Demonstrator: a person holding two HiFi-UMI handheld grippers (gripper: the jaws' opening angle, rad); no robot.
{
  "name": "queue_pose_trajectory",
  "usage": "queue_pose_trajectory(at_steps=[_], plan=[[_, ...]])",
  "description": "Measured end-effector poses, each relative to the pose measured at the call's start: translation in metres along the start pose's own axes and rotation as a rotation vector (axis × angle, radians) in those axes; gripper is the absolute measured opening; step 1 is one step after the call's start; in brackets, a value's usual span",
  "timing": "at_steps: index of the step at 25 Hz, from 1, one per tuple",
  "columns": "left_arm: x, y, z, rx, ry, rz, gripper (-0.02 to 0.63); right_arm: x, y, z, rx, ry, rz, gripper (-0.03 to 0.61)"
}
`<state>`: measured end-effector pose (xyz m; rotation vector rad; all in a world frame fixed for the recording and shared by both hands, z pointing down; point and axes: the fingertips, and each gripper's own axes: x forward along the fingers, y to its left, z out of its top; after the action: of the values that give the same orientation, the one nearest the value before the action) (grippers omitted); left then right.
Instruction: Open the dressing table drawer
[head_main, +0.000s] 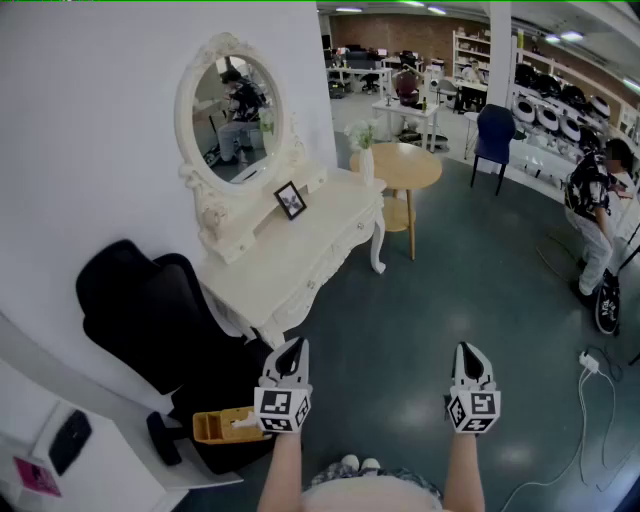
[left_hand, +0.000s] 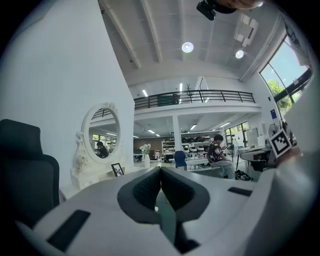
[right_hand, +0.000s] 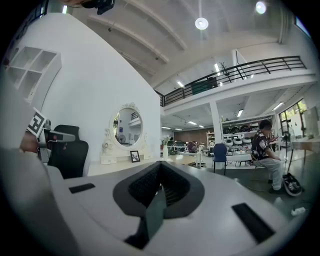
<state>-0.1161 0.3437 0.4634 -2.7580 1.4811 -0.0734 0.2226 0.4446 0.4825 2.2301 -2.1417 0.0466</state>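
dressing table drawers (head_main: 325, 268), head view only

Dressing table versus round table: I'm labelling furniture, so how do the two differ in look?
The dressing table is cream-white; the round table is light wood. The dressing table carries an oval mirror and stands against the wall; the round table stands free. Both stand on the dark floor.

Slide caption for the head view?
Left gripper and right gripper, both shut and empty, short of the white dressing table.
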Motion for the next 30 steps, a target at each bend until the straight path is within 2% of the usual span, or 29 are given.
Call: queue_pose_trajectory(at_steps=[30], plan=[[0.007, 0.008, -0.013, -0.013, 0.028, -0.021, 0.028, 0.012, 0.018, -0.009, 0.027, 0.004, 0.02, 0.015]])
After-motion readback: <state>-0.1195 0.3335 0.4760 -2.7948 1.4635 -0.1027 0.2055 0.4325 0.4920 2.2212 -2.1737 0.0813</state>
